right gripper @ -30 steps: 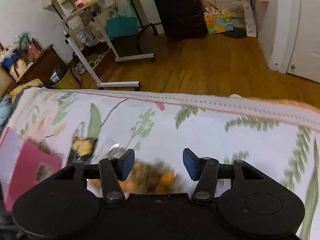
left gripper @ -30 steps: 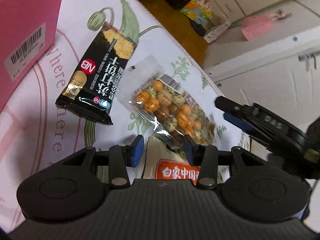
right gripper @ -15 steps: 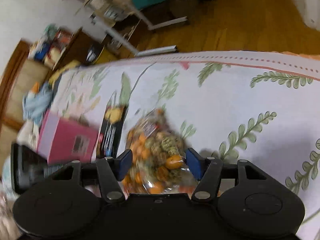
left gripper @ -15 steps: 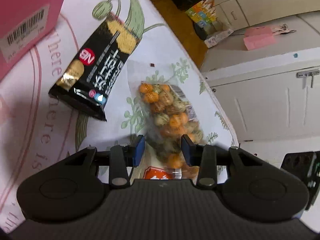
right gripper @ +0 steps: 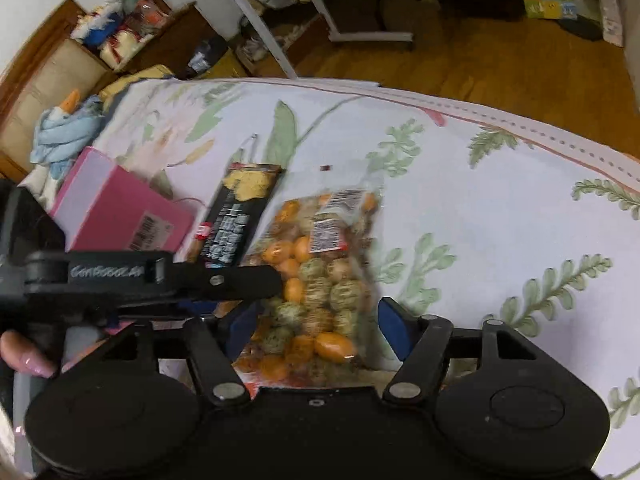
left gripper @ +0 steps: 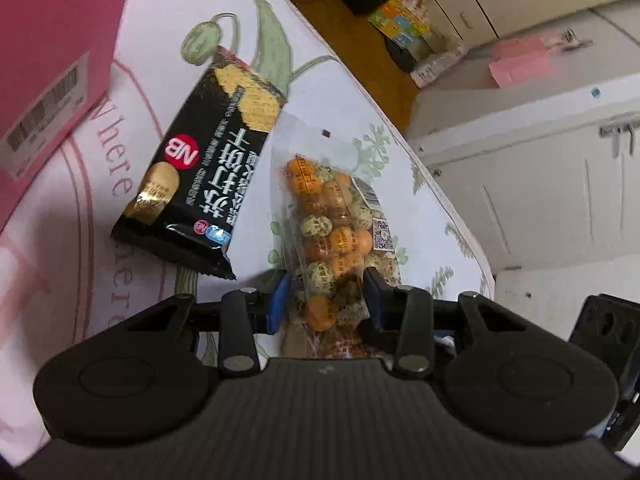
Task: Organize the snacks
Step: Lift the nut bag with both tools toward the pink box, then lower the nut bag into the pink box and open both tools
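Observation:
A clear bag of orange and speckled coated nuts (left gripper: 340, 236) lies on the floral cloth, also in the right wrist view (right gripper: 316, 280). A black cracker packet (left gripper: 200, 176) lies just left of it, also in the right wrist view (right gripper: 236, 224). My left gripper (left gripper: 325, 298) is open, its blue pads on either side of the bag's near end. My right gripper (right gripper: 318, 330) is open over the same bag's near end. The left gripper's arm (right gripper: 160, 276) crosses the right wrist view from the left.
A pink box (left gripper: 44, 60) with a barcode sits at the left, also in the right wrist view (right gripper: 116, 216). The table edge (left gripper: 436, 184) drops to a wooden floor (right gripper: 500, 56). White cabinets (left gripper: 560, 184) stand on the right. Another packet lies under the bag.
Both grippers have closed in on the nut bag. The right gripper swung left and down from the bare cloth until the bag lay between its fingers. The left gripper shifted slightly.

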`<state>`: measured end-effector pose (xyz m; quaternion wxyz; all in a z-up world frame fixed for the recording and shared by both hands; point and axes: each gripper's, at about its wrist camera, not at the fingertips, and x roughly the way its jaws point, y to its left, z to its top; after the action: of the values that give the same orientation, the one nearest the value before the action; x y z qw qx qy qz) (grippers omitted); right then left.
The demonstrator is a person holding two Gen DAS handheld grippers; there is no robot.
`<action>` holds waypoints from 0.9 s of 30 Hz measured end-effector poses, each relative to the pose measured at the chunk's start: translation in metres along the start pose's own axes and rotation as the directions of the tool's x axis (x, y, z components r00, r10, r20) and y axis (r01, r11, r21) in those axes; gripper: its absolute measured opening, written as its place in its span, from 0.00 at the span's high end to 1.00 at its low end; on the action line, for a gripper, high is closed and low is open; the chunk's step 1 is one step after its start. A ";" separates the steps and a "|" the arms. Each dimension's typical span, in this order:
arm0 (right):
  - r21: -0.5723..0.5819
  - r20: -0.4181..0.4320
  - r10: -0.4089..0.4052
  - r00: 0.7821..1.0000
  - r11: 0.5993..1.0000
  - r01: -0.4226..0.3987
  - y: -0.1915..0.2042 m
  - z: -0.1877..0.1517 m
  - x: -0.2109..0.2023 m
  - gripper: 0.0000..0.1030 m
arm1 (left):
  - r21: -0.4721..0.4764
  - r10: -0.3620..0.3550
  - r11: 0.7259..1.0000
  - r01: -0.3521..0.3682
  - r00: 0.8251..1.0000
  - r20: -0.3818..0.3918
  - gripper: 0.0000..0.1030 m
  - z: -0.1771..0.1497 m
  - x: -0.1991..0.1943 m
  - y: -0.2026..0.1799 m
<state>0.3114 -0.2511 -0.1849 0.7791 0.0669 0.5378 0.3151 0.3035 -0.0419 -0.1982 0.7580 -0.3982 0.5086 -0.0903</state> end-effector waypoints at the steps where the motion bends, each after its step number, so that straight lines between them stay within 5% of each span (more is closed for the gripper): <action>1: -0.020 0.009 -0.013 1.000 1.000 0.013 0.007 -0.004 -0.002 0.31 | 0.030 0.009 1.000 -0.009 1.000 -0.010 0.63 -0.001 -0.002 -0.004; 6: 0.008 0.079 -0.013 0.997 1.000 0.012 0.027 -0.029 -0.019 0.32 | 0.172 0.042 0.984 -0.037 0.999 -0.026 0.63 -0.008 -0.024 -0.023; 13: 0.086 0.163 -0.048 0.986 0.996 0.034 0.072 -0.075 -0.040 0.32 | 0.391 0.080 0.919 -0.055 0.996 -0.047 0.63 -0.038 -0.075 -0.040; 20: 0.198 0.166 -0.059 0.984 0.980 0.025 0.118 -0.119 -0.041 0.32 | 0.455 0.134 0.888 -0.066 0.984 -0.118 0.63 -0.068 -0.114 -0.025; 27: 0.187 0.167 -0.054 0.984 0.982 0.022 0.173 -0.130 -0.048 0.32 | 0.483 0.140 0.872 -0.075 0.985 -0.101 0.63 -0.080 -0.173 -0.011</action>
<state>0.1139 -0.1716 -0.1239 0.8190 0.1551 0.4966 0.2420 0.1581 0.0031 -0.0827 0.8011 -0.1633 0.5412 -0.1966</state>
